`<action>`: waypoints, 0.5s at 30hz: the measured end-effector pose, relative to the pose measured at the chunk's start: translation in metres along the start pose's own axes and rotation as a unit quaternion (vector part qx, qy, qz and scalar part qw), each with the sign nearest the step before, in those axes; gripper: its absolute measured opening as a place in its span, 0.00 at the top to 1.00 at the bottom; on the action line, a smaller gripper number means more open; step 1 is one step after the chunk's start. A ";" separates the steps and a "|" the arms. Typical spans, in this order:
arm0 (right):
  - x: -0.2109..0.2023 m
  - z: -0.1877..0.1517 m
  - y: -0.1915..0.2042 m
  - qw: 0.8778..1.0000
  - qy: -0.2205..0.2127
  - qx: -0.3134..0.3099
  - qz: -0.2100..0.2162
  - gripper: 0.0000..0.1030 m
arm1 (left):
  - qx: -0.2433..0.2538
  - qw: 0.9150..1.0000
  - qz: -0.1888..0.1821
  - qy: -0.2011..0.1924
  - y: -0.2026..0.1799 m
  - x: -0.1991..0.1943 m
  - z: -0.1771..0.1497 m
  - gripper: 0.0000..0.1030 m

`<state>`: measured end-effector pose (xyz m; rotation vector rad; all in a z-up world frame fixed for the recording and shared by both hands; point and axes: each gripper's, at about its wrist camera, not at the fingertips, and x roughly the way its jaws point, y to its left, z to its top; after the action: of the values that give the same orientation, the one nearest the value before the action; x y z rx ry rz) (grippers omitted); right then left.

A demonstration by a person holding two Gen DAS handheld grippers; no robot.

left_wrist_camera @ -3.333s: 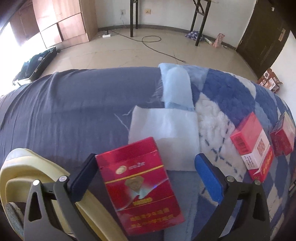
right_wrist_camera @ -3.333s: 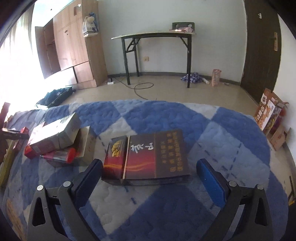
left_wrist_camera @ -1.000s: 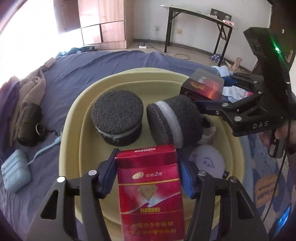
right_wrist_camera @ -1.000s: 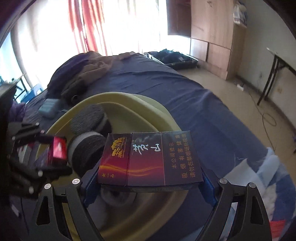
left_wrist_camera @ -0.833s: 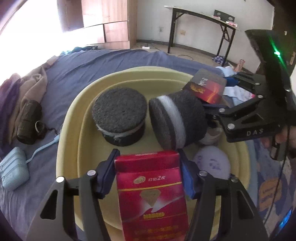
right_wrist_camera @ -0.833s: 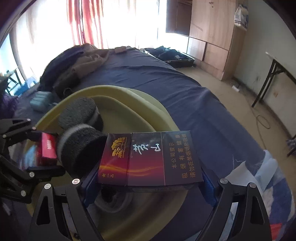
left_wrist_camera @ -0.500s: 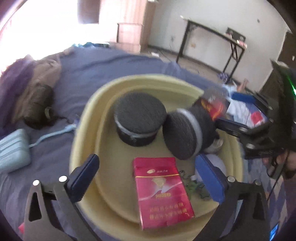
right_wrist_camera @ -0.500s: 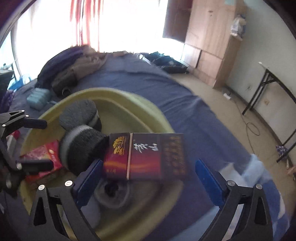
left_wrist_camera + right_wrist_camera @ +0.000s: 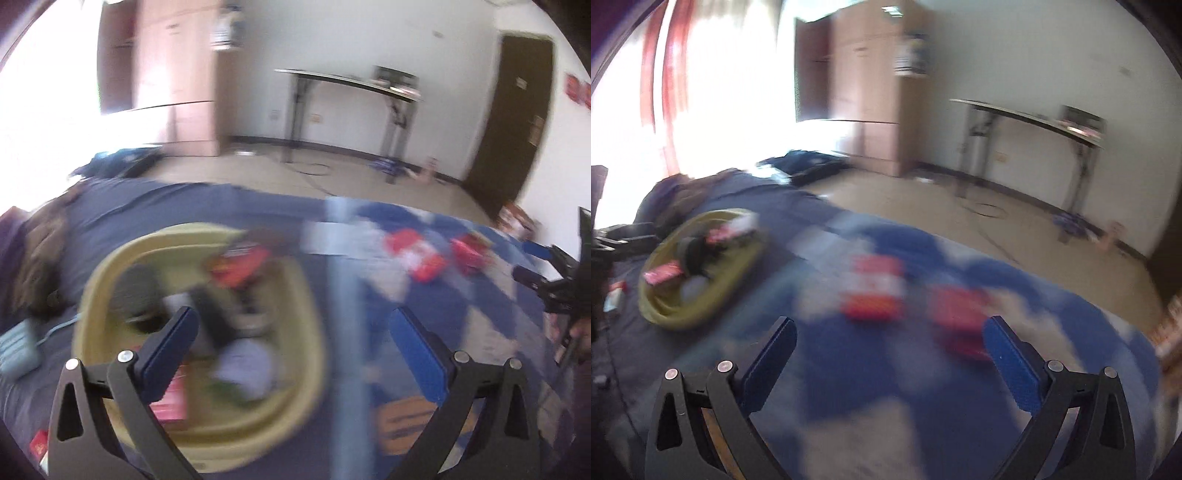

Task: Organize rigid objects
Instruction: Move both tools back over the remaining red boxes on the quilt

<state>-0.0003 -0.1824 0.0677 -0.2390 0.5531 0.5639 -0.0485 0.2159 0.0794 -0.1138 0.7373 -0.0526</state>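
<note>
Both views are motion-blurred. The yellow basin (image 9: 88, 295) sits on the dark blue sheet and holds the red cigarette pack (image 9: 170, 402), the dark carton (image 9: 240, 262) and dark foam cylinders (image 9: 136, 291). My left gripper (image 9: 293, 321) hangs open above the basin's right rim with nothing between its fingers. My right gripper (image 9: 890, 328) is open and empty over the blue checked quilt, with two red boxes (image 9: 875, 291) (image 9: 960, 314) just ahead of it. In the right wrist view the basin (image 9: 676, 317) lies far left, the red pack (image 9: 663, 275) inside. The right gripper (image 9: 532, 264) also shows at the left wrist view's right edge.
A light blue case (image 9: 14, 350) and a pile of clothes (image 9: 37, 251) lie left of the basin. An orange box (image 9: 406, 421) lies on the quilt under my left gripper's right finger. Beyond the bed are bare floor, a folding table (image 9: 351, 81) and a wardrobe (image 9: 871, 92).
Both grippers opened and let go: the red pack and the dark carton now lie in the basin. Both then swung right and up, the right one far out over the quilt.
</note>
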 end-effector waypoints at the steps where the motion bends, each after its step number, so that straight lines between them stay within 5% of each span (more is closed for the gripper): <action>1: -0.008 -0.009 -0.010 1.000 -0.008 0.005 -0.016 0.00 | 0.010 1.000 -0.020 0.002 -0.018 0.003 0.003 0.00; 4: -0.033 -0.038 -0.047 0.997 -0.030 0.035 -0.068 0.00 | 0.034 0.996 -0.086 0.008 -0.073 0.018 0.015 0.00; 7: -0.041 -0.059 -0.070 0.994 -0.037 0.073 -0.073 0.00 | 0.067 0.991 -0.117 0.019 -0.118 0.037 0.022 0.00; 12: -0.031 -0.064 -0.094 0.994 -0.018 0.084 -0.070 0.00 | 0.126 0.986 -0.101 0.028 -0.167 0.086 0.038 0.00; 15: -0.016 -0.064 -0.107 0.993 0.005 0.109 -0.041 0.00 | 0.115 0.987 -0.090 0.069 -0.169 0.129 0.044 0.00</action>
<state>0.0215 -0.3007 0.0308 -0.0571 0.6065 0.4187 0.0754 0.0403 0.0466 0.0458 0.8516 -0.3191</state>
